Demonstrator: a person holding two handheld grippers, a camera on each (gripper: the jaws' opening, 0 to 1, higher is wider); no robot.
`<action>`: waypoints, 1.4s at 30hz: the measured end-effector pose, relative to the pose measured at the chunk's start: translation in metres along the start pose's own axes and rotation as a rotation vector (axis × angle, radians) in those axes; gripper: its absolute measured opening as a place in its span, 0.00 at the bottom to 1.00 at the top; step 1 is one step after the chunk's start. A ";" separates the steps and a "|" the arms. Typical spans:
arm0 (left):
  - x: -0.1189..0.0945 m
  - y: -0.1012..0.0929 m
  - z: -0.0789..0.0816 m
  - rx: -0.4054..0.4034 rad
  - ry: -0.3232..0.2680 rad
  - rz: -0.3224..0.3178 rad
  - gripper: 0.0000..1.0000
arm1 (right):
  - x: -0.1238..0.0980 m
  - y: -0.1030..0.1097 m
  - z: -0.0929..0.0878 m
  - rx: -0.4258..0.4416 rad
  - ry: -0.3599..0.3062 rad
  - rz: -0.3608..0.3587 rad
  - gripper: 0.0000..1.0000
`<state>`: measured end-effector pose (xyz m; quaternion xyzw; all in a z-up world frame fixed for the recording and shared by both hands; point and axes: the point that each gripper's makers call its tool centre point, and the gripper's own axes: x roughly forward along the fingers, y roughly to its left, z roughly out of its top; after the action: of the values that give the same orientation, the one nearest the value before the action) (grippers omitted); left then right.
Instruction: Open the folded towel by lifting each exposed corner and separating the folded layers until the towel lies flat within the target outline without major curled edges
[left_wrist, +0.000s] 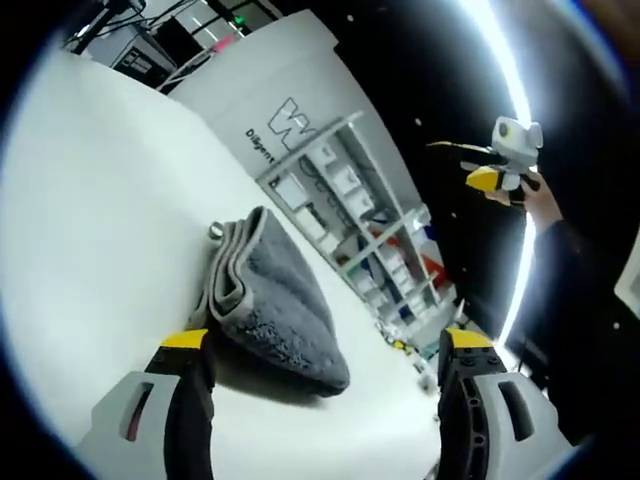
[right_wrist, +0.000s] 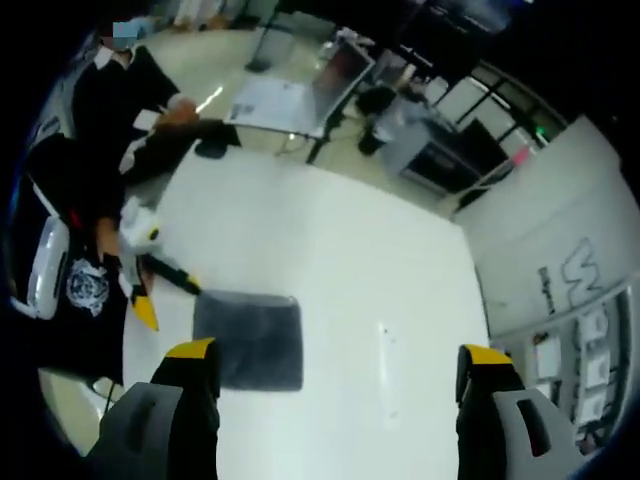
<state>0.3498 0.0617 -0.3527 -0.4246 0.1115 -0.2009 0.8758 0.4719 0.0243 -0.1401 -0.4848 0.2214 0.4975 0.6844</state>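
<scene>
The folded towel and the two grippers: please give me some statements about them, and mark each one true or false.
1. The grey towel lies folded on the white table. True.
2. The left gripper is shut on a corner of the towel. False: its jaws stand wide apart, and the towel lies between and just beyond them, ungripped.
3. The right gripper has its jaws open above the table. True.
4. The towel is already spread flat in one layer. False: the left gripper view shows stacked folded layers at its edge.
5. In the right gripper view, the left gripper sits close beside the towel. True.
</scene>
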 end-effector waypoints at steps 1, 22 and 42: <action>0.000 0.000 0.001 0.000 -0.004 0.002 0.89 | 0.003 0.000 0.000 -0.004 0.001 0.005 0.99; 0.008 0.015 0.016 0.040 -0.028 0.068 0.71 | 0.055 -0.008 -0.015 -0.021 0.069 0.027 0.99; 0.014 0.026 0.012 0.093 0.006 0.103 0.41 | 0.100 0.016 -0.032 -0.039 0.085 0.139 0.92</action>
<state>0.3730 0.0786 -0.3665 -0.3764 0.1263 -0.1618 0.9034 0.5044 0.0429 -0.2398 -0.5022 0.2738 0.5269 0.6287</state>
